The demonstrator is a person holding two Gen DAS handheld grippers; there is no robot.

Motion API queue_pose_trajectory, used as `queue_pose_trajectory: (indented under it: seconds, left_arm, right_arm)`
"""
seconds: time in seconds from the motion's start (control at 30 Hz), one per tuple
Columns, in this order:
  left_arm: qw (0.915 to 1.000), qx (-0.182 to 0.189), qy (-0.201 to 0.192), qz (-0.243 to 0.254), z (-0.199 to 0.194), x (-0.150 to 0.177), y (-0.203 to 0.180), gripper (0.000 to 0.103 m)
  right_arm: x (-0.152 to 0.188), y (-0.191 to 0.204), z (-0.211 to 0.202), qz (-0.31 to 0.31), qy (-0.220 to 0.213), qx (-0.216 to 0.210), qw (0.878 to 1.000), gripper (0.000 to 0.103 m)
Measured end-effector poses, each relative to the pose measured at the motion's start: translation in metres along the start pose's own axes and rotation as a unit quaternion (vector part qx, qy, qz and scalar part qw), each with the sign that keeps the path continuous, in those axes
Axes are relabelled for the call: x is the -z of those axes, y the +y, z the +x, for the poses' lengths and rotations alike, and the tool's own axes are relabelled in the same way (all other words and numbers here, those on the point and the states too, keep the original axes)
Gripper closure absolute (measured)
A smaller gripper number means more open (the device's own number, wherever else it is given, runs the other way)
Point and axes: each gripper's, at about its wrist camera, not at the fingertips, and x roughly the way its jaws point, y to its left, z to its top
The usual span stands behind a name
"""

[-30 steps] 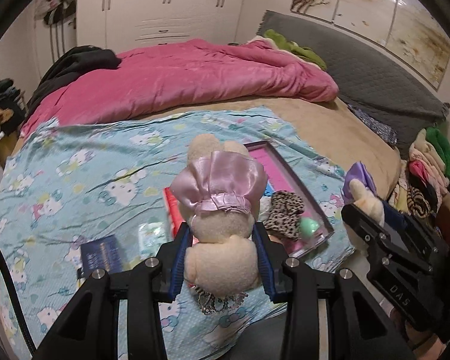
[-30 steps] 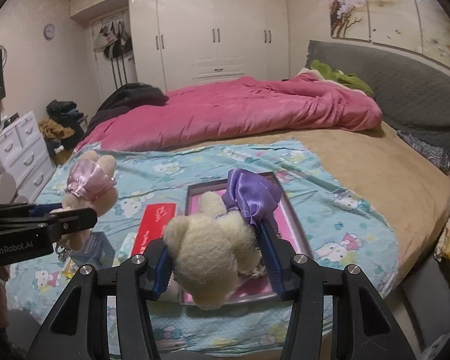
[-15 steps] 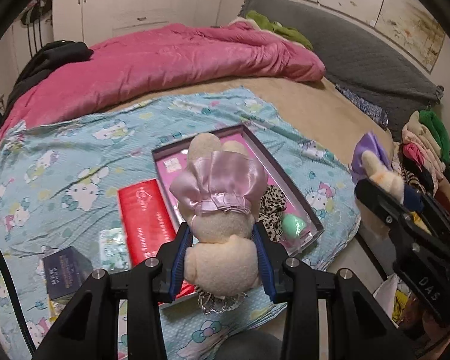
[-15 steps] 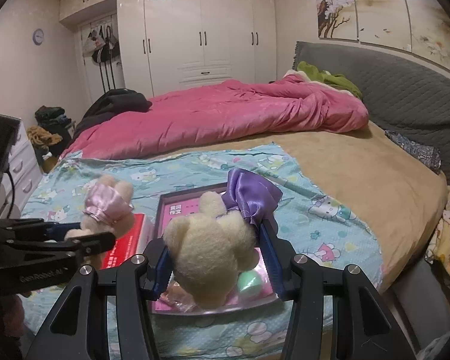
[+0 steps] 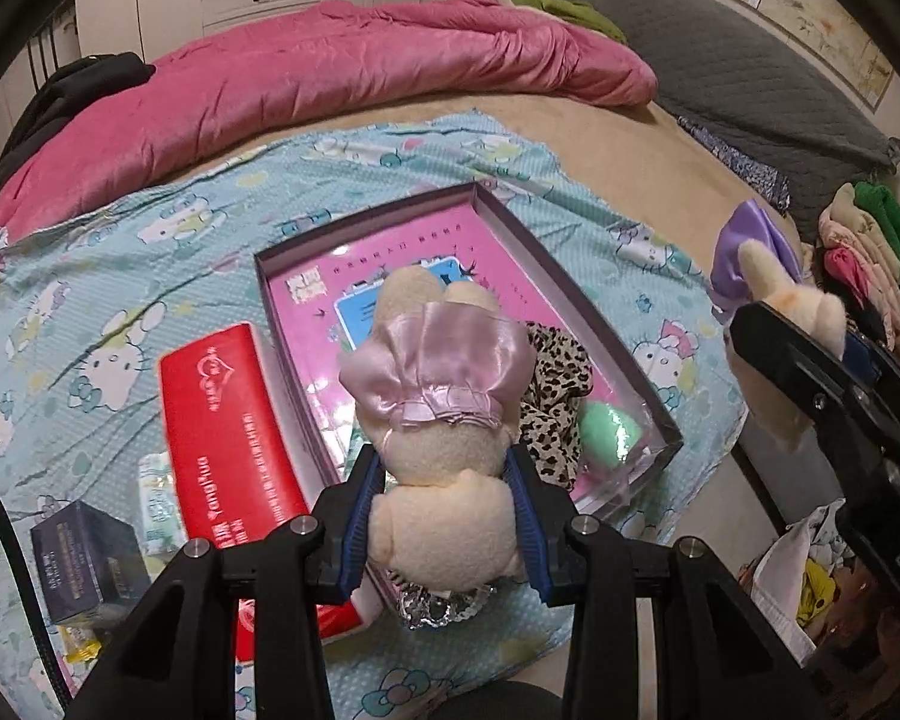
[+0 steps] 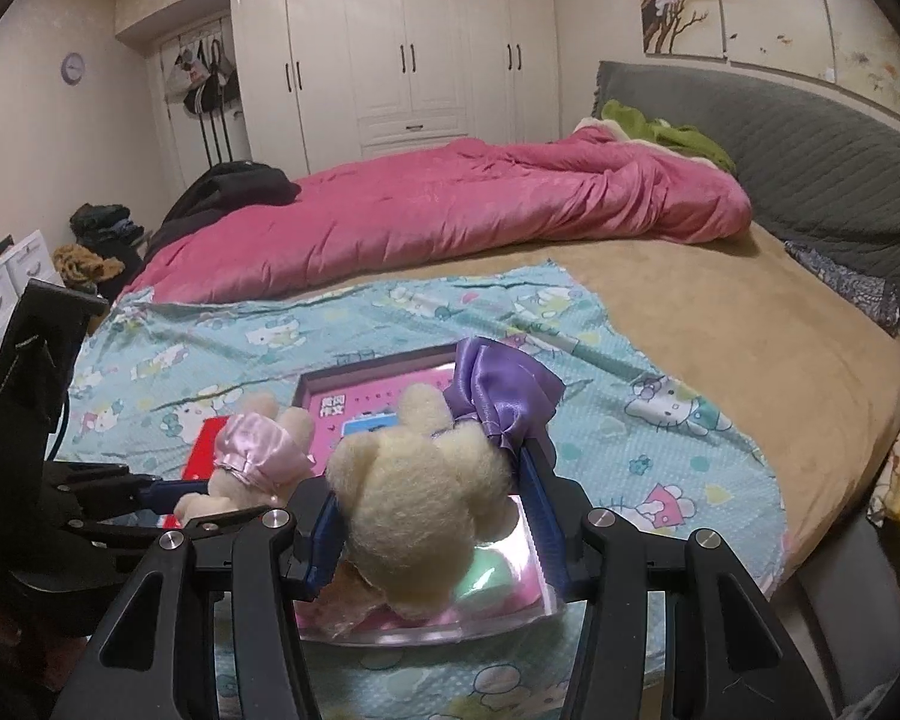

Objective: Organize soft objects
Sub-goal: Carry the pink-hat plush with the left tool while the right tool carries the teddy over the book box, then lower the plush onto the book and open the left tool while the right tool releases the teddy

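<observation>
Both grippers now nearer the box [image 5: 606,324], left gripper [image 5: 444,516] and right gripper [image 6: 432,516] each pinching a plush.

Tray's [image 5: 576,294] far half seems clear; leopard cloth [image 5: 555,402], green ball [image 5: 609,429] crowd near corner.

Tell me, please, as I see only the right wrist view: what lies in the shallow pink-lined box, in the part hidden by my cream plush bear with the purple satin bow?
Observer: A crumpled leopard-print fabric piece lies inside the shallow pink-lined box, toward its near end.
Operator: Thank you. Is anything to the left of the long red box?
Observer: Yes. A small dark box stands on the blue cartoon-cat sheet, left of the long red box and not touching it.
</observation>
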Motion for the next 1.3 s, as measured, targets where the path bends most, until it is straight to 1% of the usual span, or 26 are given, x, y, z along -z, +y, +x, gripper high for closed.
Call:
queue_pose_trajectory:
  seconds: [0.33, 0.6, 0.77, 0.97, 1.3]
  left_arm:
    - [0.9993, 0.015, 0.03, 0.016, 0.039, 0.003, -0.012, 0.061]
    - [0.9984, 0.025, 0.043, 0.025, 0.06, 0.005, -0.017, 0.061]
    - [0.9979, 0.03, 0.055, 0.014, 0.071, 0.003, -0.01, 0.061]
    - [0.9979, 0.027, 0.059, 0.005, 0.079, 0.005, -0.004, 0.062]
    - [0.9979, 0.035, 0.055, -0.005, 0.076, 0.008, 0.001, 0.062]
  right_arm:
    - [0.013, -0.021, 0.038, 0.009, 0.03, -0.002, 1.0, 0.049]
    - [0.022, -0.028, 0.055, 0.01, 0.044, -0.001, 0.999, 0.049]
    - [0.024, -0.028, 0.067, -0.003, 0.056, -0.007, 0.998, 0.049]
    - [0.026, -0.023, 0.086, -0.024, 0.076, -0.015, 0.997, 0.049]
    - [0.021, -0.006, 0.111, -0.053, 0.091, -0.033, 0.994, 0.049]
